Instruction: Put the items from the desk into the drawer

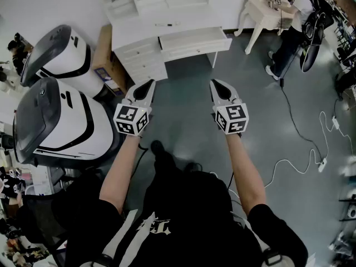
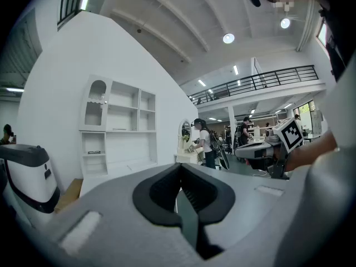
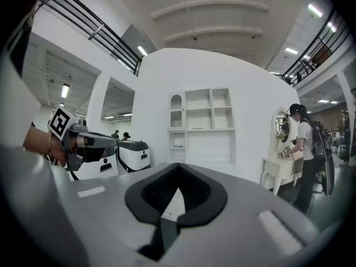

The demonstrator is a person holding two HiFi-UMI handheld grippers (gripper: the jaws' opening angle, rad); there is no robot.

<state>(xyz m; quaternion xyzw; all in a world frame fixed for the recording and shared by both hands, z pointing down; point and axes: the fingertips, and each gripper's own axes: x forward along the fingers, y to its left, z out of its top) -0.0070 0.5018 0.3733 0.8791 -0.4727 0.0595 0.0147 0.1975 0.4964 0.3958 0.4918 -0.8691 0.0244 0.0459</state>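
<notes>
1. Forearms (image 1: 119, 171) reach fwd; left tool (image 1: 150, 84) & right tool (image 1: 214, 83) both closed, empty, side by side over bare floor (image 1: 183, 121).
2. Table (image 1: 133, 35) ahead, well apart; drawer (image 1: 192, 38) open, jutting past front edge.
3. Small dark item (image 1: 167, 24) on tabletop.
4. White machines (image 1: 61, 121) crowd left; cable (image 1: 300, 143) on right.

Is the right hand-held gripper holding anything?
No, the right hand-held gripper has its jaws closed together with nothing between them.

White desk (image 1: 146, 29), grey floor (image 1: 267, 121)
</notes>
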